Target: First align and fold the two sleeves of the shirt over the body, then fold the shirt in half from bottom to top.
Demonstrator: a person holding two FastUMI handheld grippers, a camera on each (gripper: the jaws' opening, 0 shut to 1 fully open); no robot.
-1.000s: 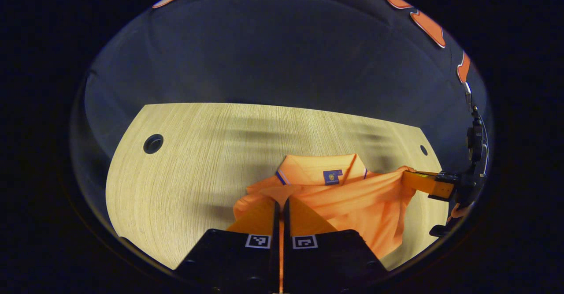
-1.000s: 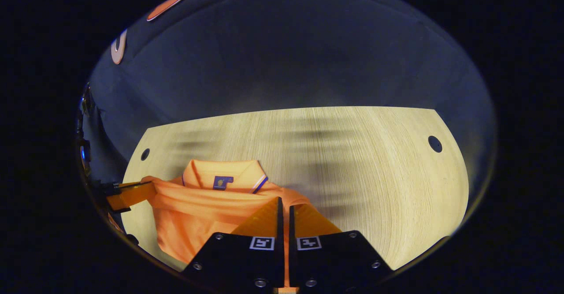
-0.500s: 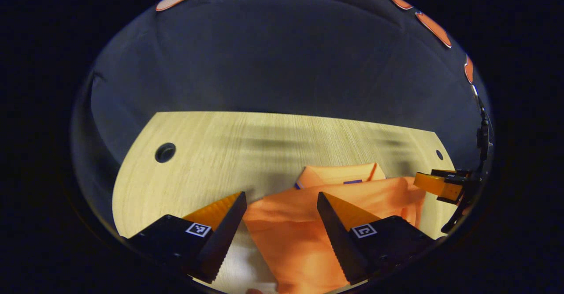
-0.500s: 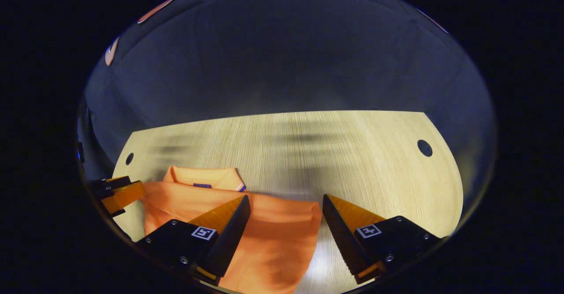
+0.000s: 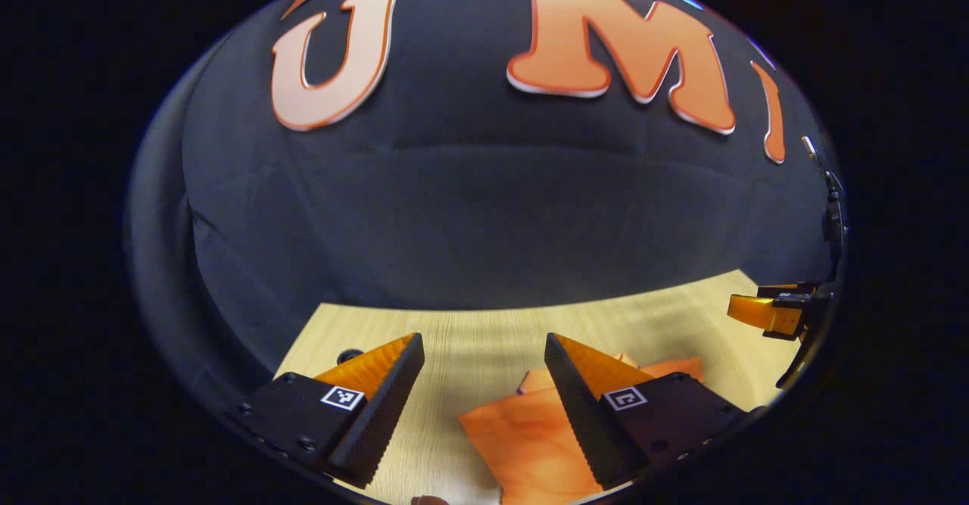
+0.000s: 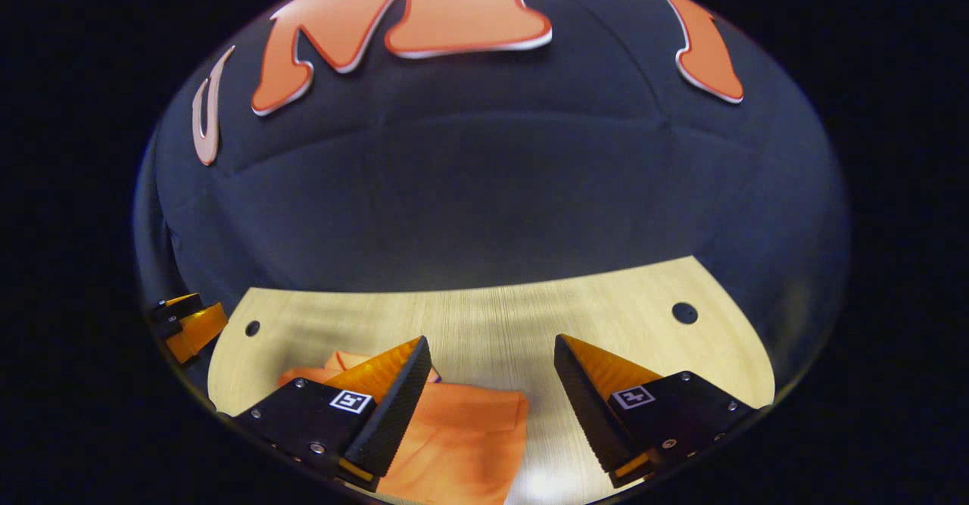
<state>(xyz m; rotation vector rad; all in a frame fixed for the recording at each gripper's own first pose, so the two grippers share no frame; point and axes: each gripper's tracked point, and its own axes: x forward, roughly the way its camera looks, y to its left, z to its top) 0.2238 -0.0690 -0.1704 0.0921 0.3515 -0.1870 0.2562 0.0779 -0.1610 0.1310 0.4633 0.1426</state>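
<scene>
The shirt (image 5: pixel 530 437) lies folded on the tabletop (image 5: pixel 469 338), below and ahead of both tools. In the left gripper view it sits under the left tool (image 5: pixel 484 353), mostly beside the right-hand finger, touching neither. In the right gripper view the shirt (image 6: pixel 462 429) lies by the left-hand finger of the right tool (image 6: pixel 492 357), its collar toward the far edge. Both tools have their fingers spread wide, holding nothing. The fingers are wedge-shaped with ribbed inner faces. The shirt is smooth orange cloth; the tabletop is pale wood grain with round holes (image 6: pixel 684 313).
</scene>
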